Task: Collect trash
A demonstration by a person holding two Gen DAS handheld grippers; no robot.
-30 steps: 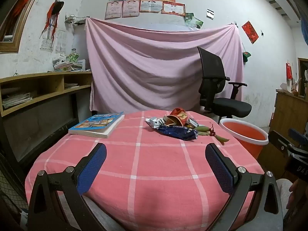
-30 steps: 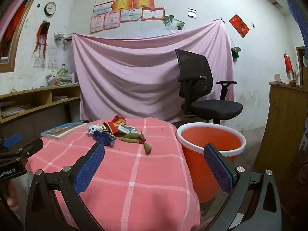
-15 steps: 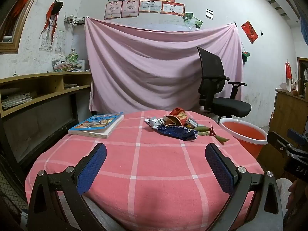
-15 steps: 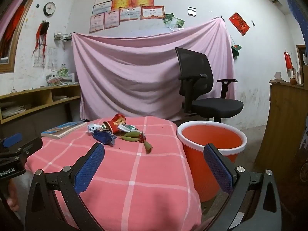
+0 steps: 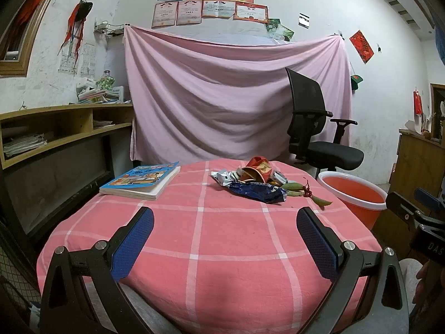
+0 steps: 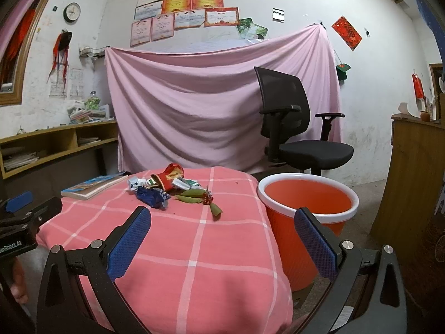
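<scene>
Both my left tongs (image 5: 224, 239) and right tongs (image 6: 222, 239) are wide open and empty, so grabbing the loose trash (image 5: 251, 182) on the surface (image 5: 200, 239) might knock leaves (image 6: 196, 196) off, missing the bucket (image 6: 307, 194).

The table (image 5: 211, 250) serves as the landmark. On its far half lies a pile of trash (image 5: 250, 179): a paper cup (image 5: 257, 168) on its side at the back, a flattened wrapper (image 5: 258, 192) in front of it, and leaves (image 5: 303, 190) trailing off to the pile's right. A book (image 5: 141, 179) lies on the table's far left part, well apart from the pile. A bucket (image 6: 307, 208) stands on the floor just beside the table's right edge. Behind the bucket stands an office chair (image 6: 294, 136), and behind the table hangs a cloth (image 5: 222, 103). Shelves (image 5: 58, 128) run along the wall to the table's left.
</scene>
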